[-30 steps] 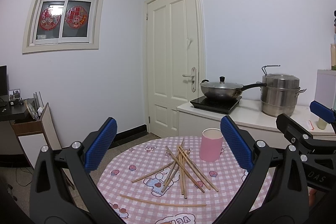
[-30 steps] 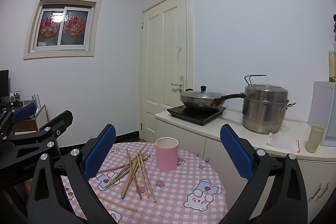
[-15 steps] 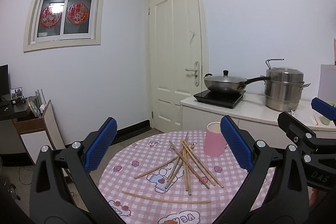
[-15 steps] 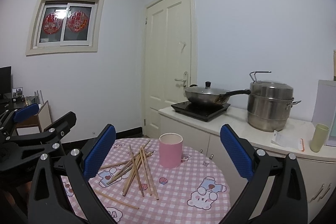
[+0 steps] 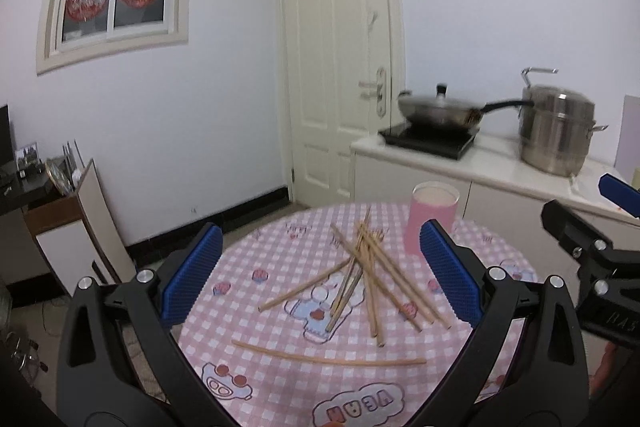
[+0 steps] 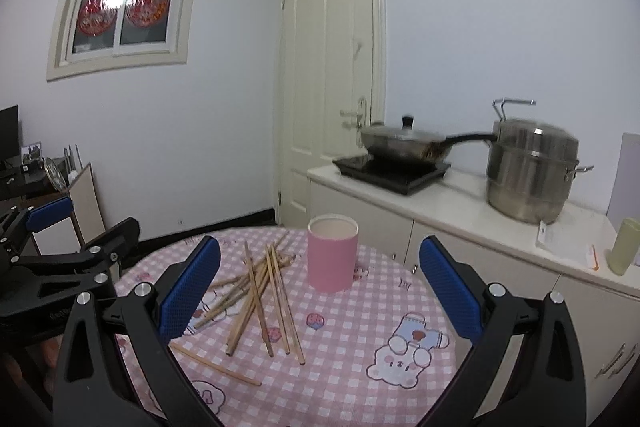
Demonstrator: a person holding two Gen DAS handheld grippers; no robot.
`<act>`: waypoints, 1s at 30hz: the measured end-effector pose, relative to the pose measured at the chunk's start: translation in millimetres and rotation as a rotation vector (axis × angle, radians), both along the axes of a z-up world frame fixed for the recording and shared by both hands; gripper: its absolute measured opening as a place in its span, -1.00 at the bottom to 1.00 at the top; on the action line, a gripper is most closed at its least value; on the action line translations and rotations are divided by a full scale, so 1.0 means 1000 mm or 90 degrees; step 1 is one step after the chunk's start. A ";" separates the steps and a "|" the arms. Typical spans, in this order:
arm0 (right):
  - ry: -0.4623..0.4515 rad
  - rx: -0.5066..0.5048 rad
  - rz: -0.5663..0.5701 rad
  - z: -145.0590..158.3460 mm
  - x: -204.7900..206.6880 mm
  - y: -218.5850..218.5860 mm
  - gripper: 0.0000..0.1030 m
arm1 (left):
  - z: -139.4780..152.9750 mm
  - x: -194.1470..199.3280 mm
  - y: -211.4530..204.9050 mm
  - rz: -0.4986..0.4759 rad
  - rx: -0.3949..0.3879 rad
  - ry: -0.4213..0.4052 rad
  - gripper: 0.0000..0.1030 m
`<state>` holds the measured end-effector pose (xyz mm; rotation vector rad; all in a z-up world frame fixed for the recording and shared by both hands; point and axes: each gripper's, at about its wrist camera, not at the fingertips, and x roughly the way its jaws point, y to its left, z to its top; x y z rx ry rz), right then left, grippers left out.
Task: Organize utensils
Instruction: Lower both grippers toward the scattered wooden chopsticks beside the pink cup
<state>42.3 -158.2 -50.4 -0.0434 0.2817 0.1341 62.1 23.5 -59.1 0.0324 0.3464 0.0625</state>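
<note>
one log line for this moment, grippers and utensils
left hand-held gripper: open, empty | right hand-held gripper: open, empty | chopsticks: loose on table | cup: upright, none inside visible

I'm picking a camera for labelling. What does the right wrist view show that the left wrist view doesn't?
Only the right wrist view shows the green cup and the paper slip on the counter, plus the left gripper from the side.

Only the left wrist view shows the right gripper at its edge and the whole lone chopstick nearest the camera.

Both show the pink cup, the chopstick pile, the wok, the steamer pot, door and window. Both grippers are open and empty.
</note>
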 end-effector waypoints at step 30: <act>0.259 -0.011 0.071 -0.116 0.123 0.028 0.39 | -0.128 0.103 0.063 0.015 -0.071 0.270 0.59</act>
